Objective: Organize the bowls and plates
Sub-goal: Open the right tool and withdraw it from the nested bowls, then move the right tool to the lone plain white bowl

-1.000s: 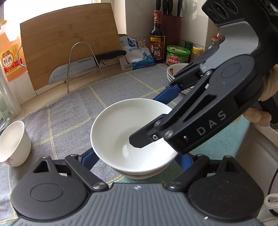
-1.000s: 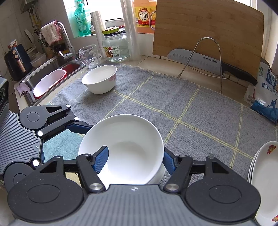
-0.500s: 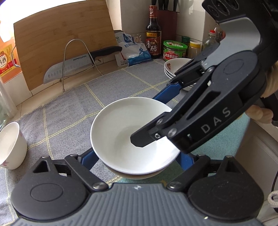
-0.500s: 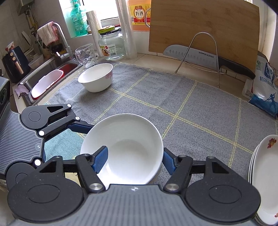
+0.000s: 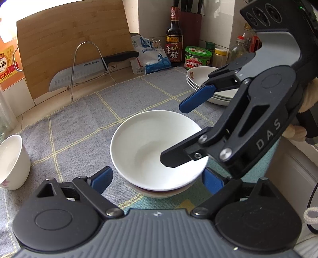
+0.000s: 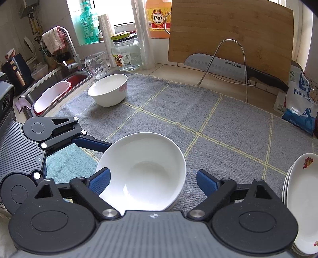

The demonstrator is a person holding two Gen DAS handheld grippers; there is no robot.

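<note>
We have just let go: both grippers, left (image 5: 157,177) and right (image 6: 153,179), now spread beside the stacked bowl (image 5: 157,144) (nested, done).

Counter: we see a pale countertop (image 6: 159,68) under a grey cloth (image 6: 218,123) with yellow grid lines.
Window: at 11 o'clock in the right wrist view, a bright window (image 6: 119,12) lights the sill.
Sink: at 9 o'clock, a steel sink (image 6: 59,79) with a faucet (image 6: 69,51) and a draped towel (image 6: 53,38).
Wall: at 12 o'clock, a bamboo cutting board (image 6: 230,33) leans upright against it.
Corner: in the left wrist view, white tiled wall (image 5: 218,21) at 1 o'clock.
</note>
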